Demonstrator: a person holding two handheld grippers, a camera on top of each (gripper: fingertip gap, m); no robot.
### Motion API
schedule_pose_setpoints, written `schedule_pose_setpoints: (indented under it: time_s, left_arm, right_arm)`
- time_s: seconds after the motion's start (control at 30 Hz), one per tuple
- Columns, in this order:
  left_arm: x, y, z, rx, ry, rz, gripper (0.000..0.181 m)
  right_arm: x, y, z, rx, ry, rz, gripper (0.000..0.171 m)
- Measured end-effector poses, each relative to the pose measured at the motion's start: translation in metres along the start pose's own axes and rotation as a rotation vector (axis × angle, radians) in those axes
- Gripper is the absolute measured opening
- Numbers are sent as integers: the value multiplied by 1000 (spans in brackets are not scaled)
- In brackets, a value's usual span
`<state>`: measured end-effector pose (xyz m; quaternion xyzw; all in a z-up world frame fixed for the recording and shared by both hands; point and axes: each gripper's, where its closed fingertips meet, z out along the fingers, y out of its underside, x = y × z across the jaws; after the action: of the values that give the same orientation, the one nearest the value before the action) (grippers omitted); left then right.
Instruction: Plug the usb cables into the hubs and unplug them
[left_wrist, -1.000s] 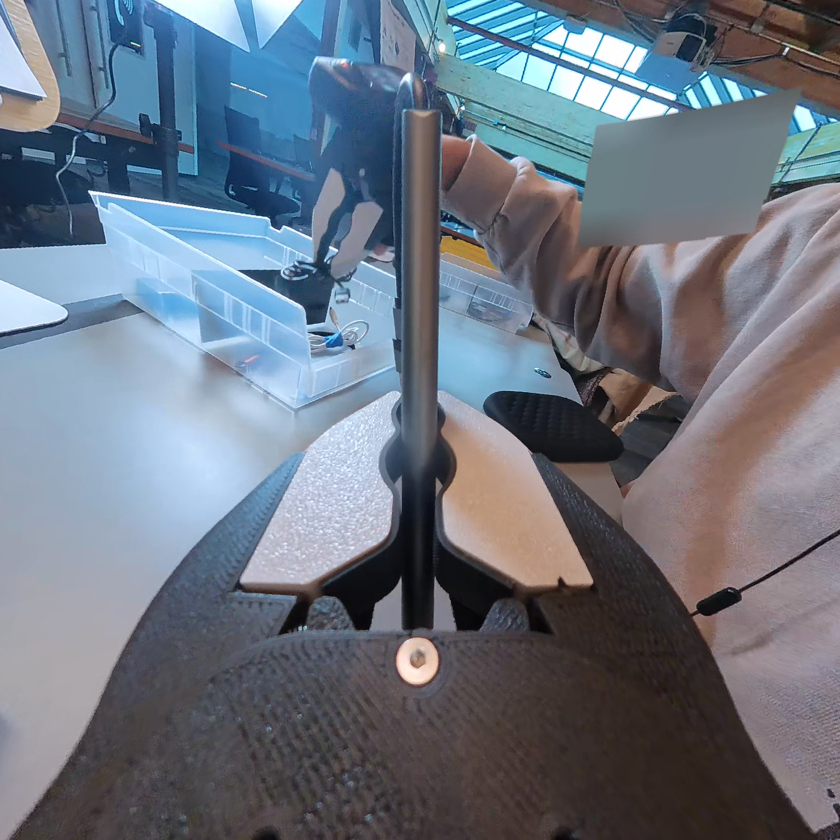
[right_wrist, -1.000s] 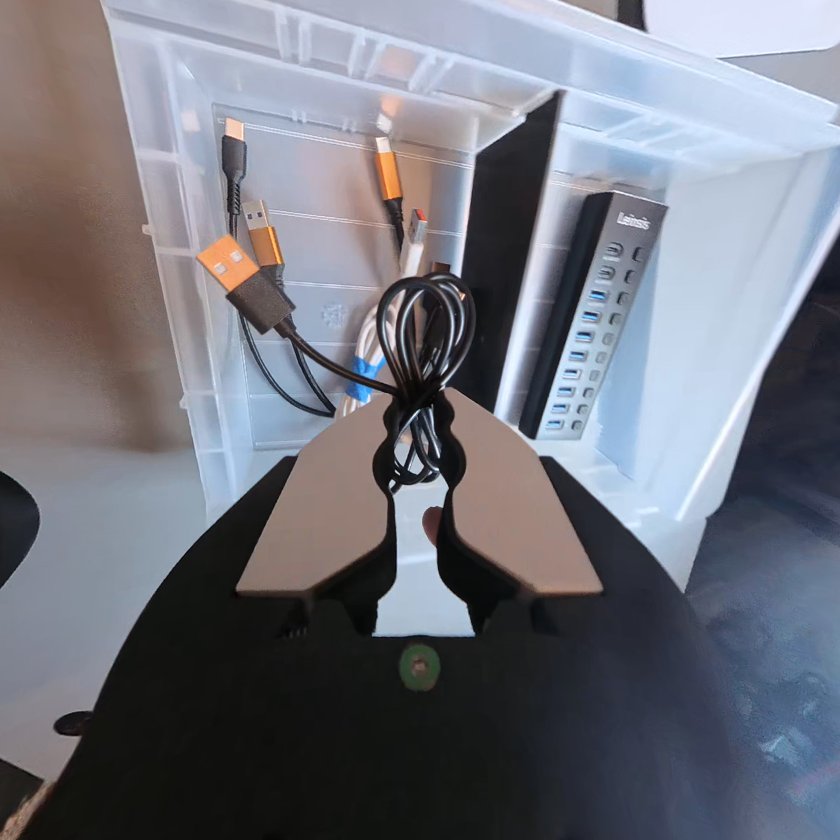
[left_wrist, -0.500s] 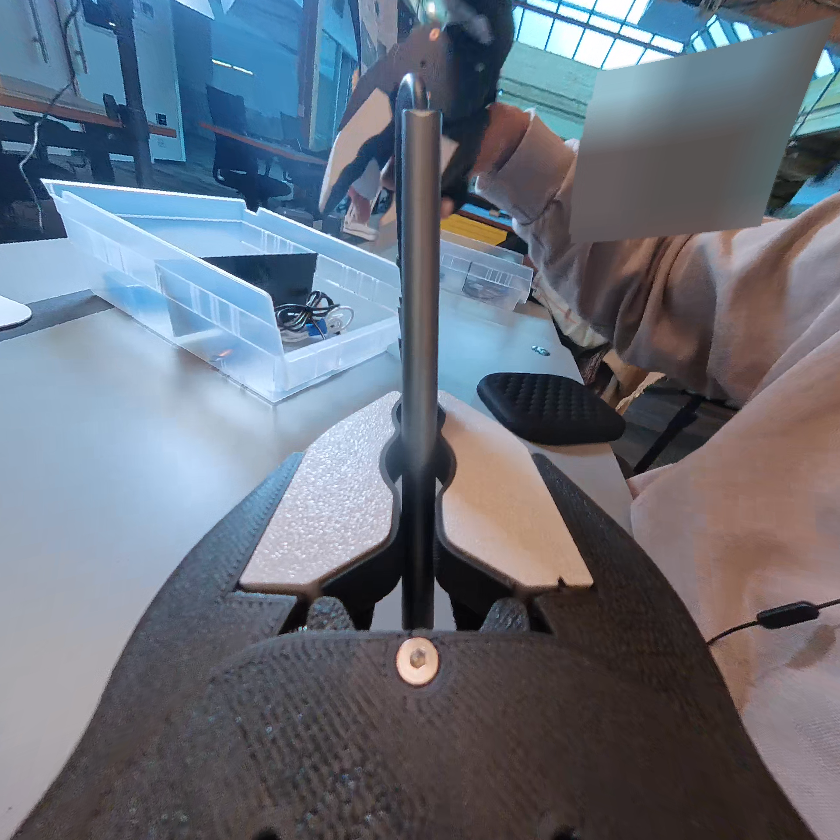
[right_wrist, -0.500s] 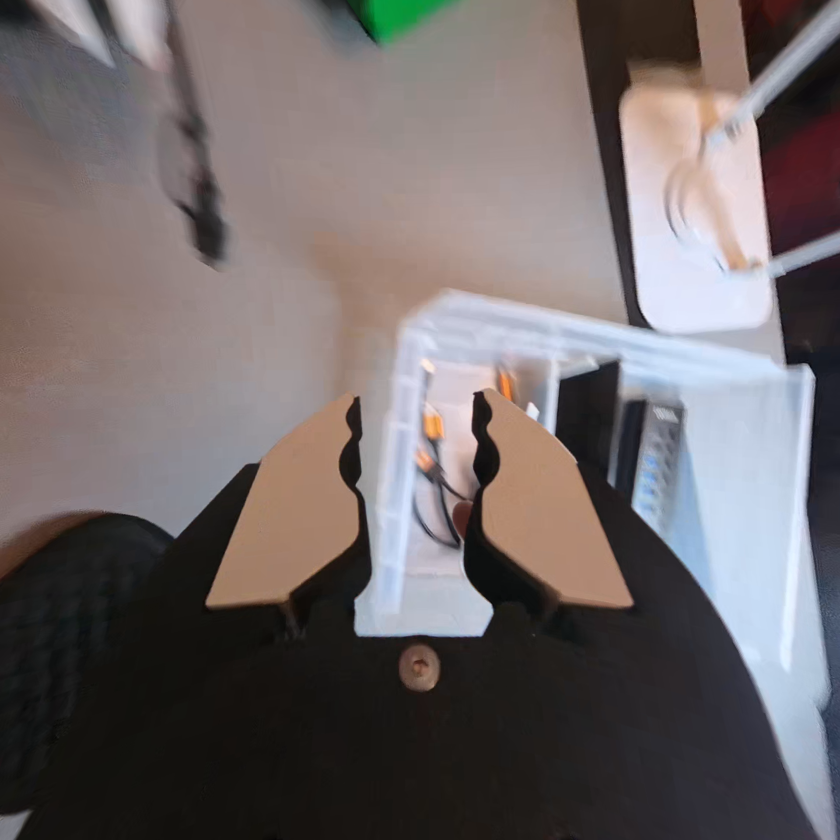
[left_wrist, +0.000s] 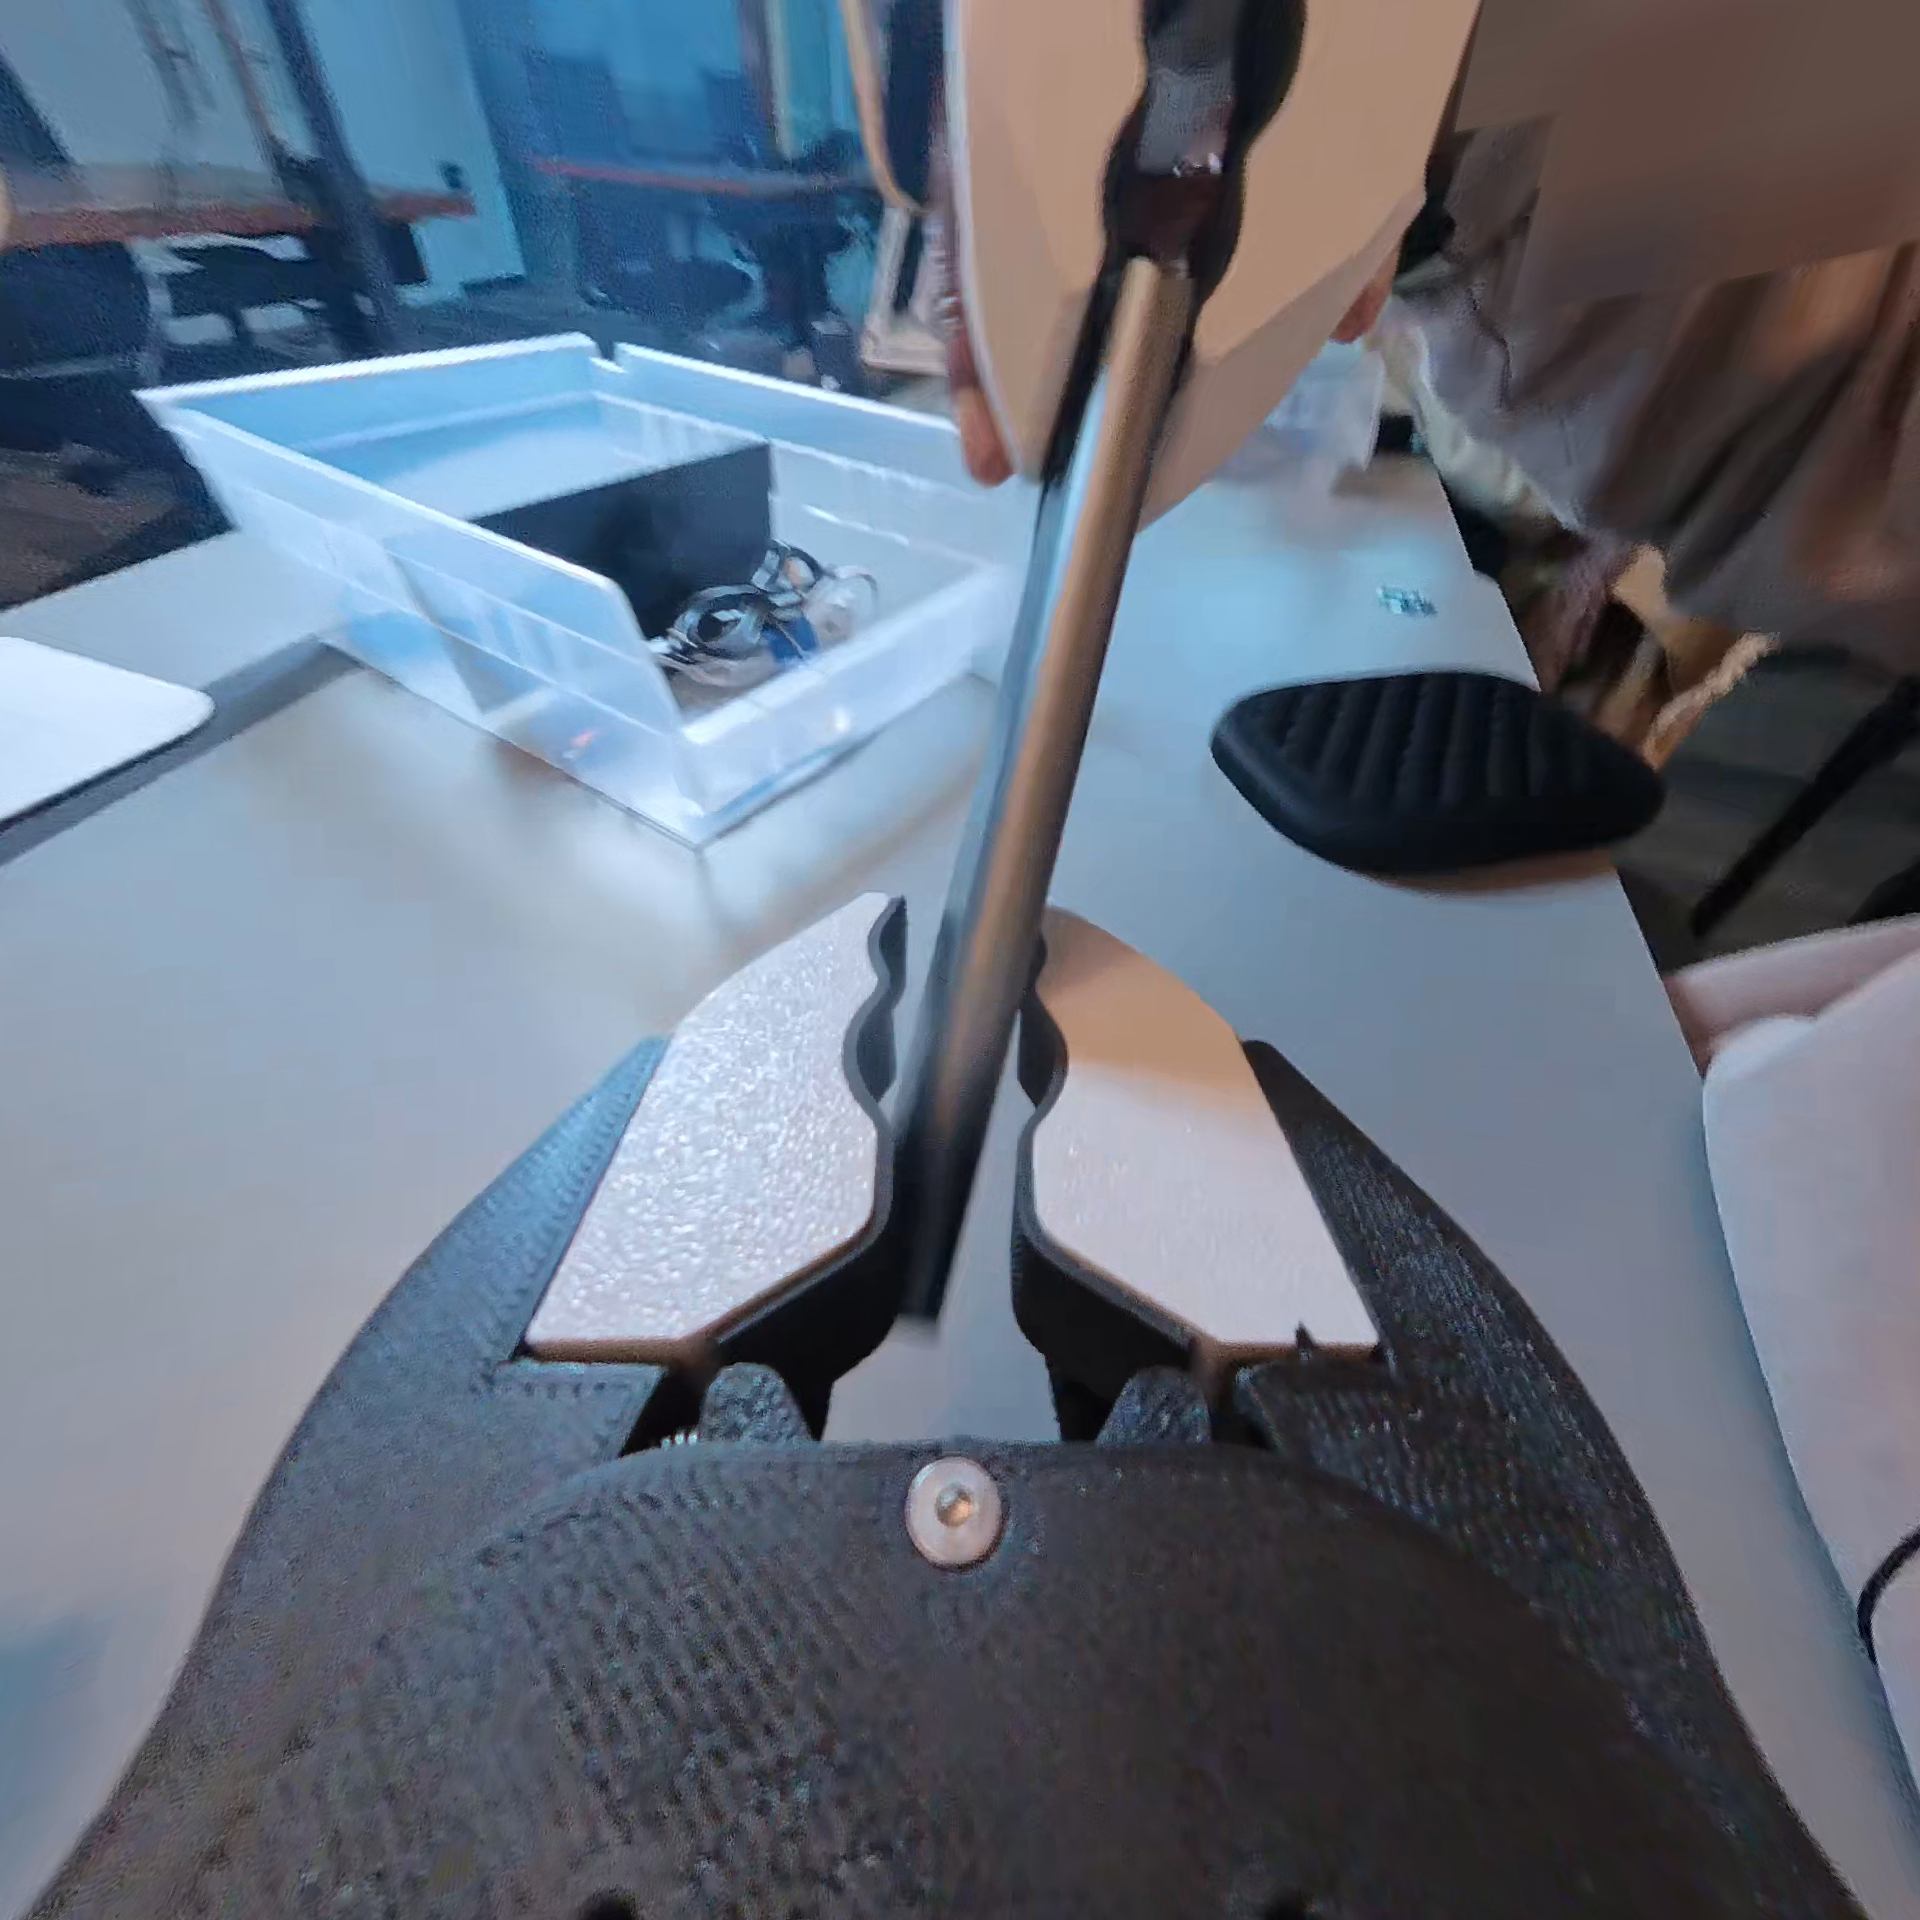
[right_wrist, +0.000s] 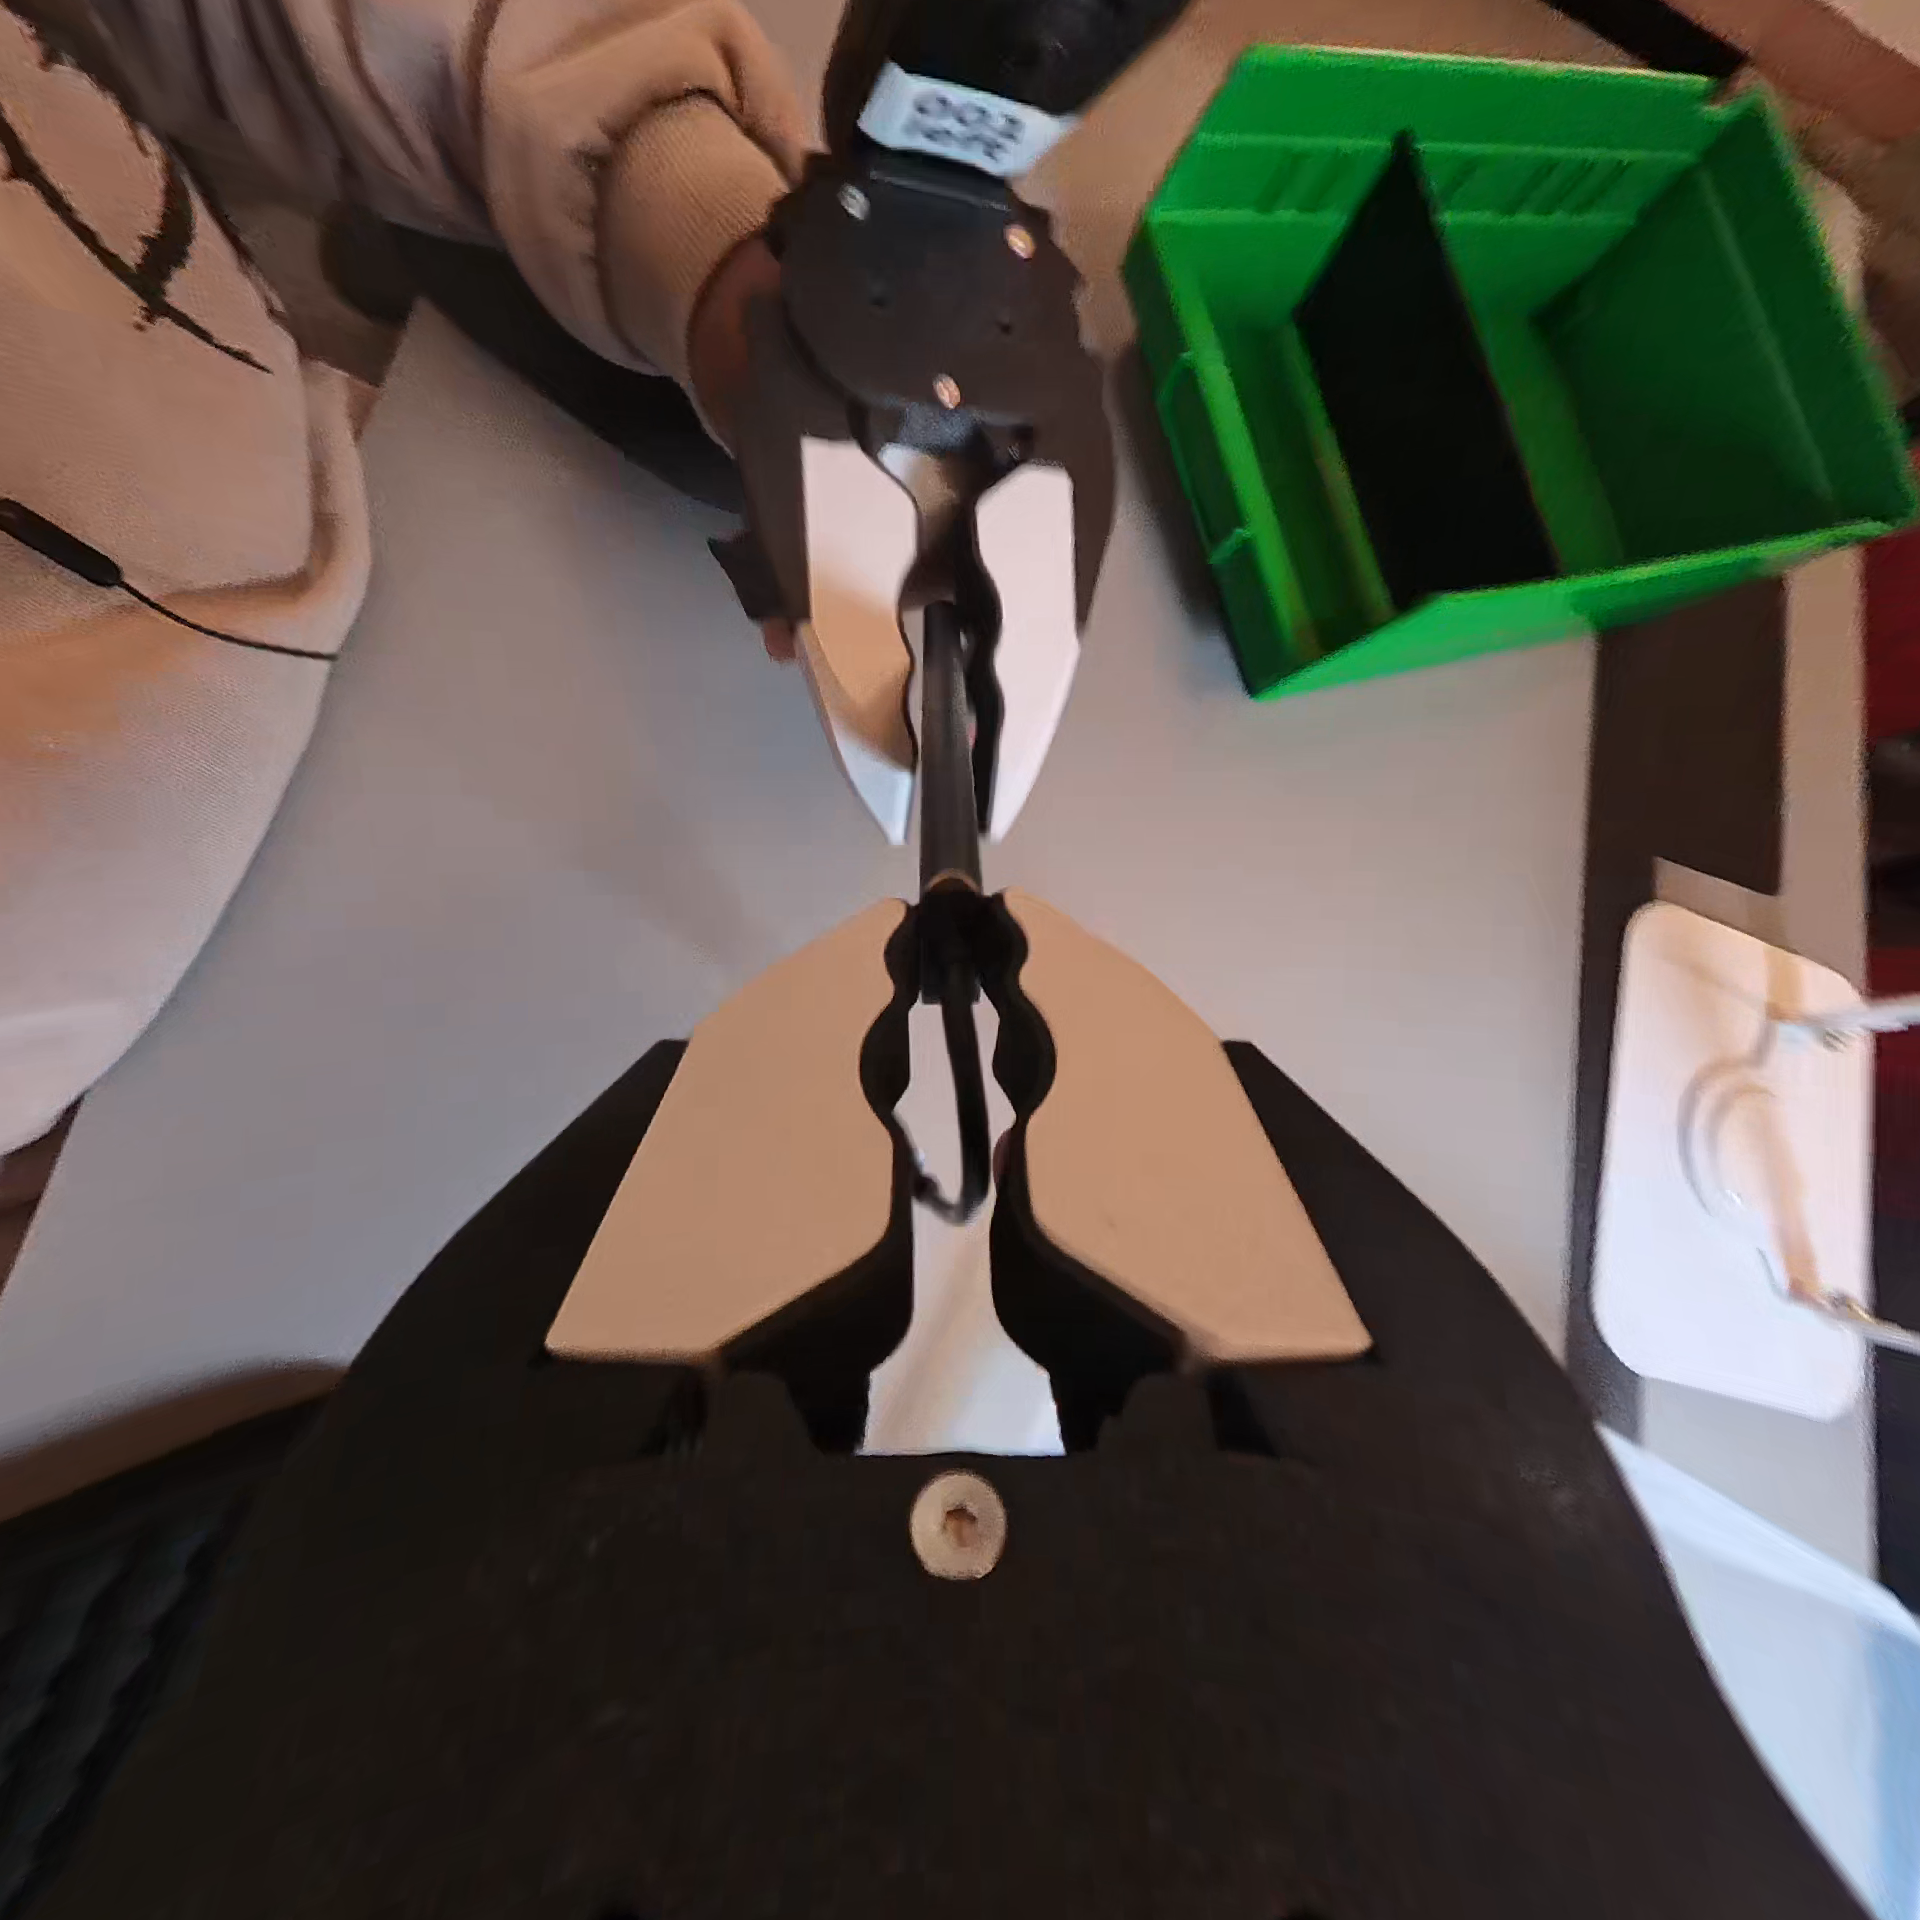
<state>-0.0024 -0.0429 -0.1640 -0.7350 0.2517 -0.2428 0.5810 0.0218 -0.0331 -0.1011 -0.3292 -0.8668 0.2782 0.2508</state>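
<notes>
Pale table (left_wrist: 312, 987) carries clear tray (left_wrist: 852, 748), green bin (right_wrist: 1558, 644)

A: Where's the hub?
B: The long grey USB hub (left_wrist: 1049, 748) stands on edge, leaning right, between both hand-held grippers, above the counter.
A: The cables?
B: Coiled black and white USB cables (left_wrist: 764, 623) lie in the clear bin's near compartment, beside its black divider.
</notes>
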Motion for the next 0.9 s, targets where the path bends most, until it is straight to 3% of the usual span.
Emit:
schedule_pose_setpoints:
  time_s: [0.1,0.3,0.37,0.5,0.67,0.73,0.9]
  left_arm:
    - [-31,-17,-18,98,-116,-55,32]
    - [-52,-19,-31,135,-183,-84,29]
    - [-50,-16,-28,115,-181,-61,27]
    - [-46,-9,-23,69,-184,0,24]
    - [-48,-7,-25,65,-188,-4,21]
    - [-50,-7,-26,68,-192,-11,21]
    - [-52,-5,-26,61,-200,-18,21]
  right_arm:
    - [46,17,-51,-29,143,82,10]
    - [160,113,-145,-149,510,348,11]
    - [186,145,-151,-122,571,451,10]
    - [215,179,-139,100,559,644,10]
    - [214,273,-113,-136,571,820,12]
    - [214,299,-120,-233,635,846,21]
    - [231,300,-169,-217,879,829,33]
